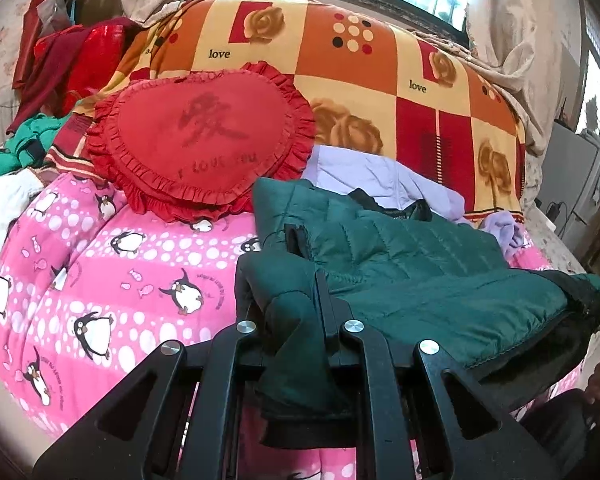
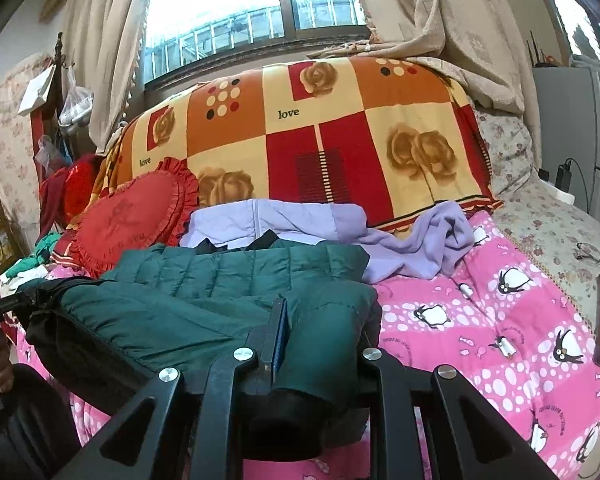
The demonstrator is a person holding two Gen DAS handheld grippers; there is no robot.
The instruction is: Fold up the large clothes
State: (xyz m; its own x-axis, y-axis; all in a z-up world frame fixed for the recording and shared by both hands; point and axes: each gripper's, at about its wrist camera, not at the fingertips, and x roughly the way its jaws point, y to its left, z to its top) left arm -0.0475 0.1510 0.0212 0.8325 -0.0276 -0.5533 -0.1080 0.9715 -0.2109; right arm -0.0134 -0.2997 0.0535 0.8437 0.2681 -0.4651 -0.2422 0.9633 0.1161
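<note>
1. In the left wrist view, the left gripper [image 1: 300,300] was clenched on a bunched edge of the green quilted jacket [image 1: 412,256], with dark green fabric squeezed between its jaws and hanging down below them.
2. The jacket lay on the pink penguin blanket [image 1: 120,264] that covered the bed, stretching from the gripper toward the right edge of the view.
3. Beyond the jacket, touching its far edge, lay a lilac garment [image 1: 372,172]; to the jacket's far left a red heart-shaped cushion [image 1: 204,136] leaned against a checked rose blanket [image 1: 360,60].
4. In the right wrist view, the right gripper [image 2: 320,340] was clenched on another fold of the green quilted jacket [image 2: 204,280], a thick roll of fabric pinched between its jaws.
5. The jacket spread to the left of that gripper over the pink penguin blanket [image 2: 480,320].
6. The lilac garment [image 2: 400,248] lay just behind the jacket, and the red heart-shaped cushion [image 2: 128,216] stood to the jacket's far left, in front of the checked rose blanket [image 2: 340,120].
</note>
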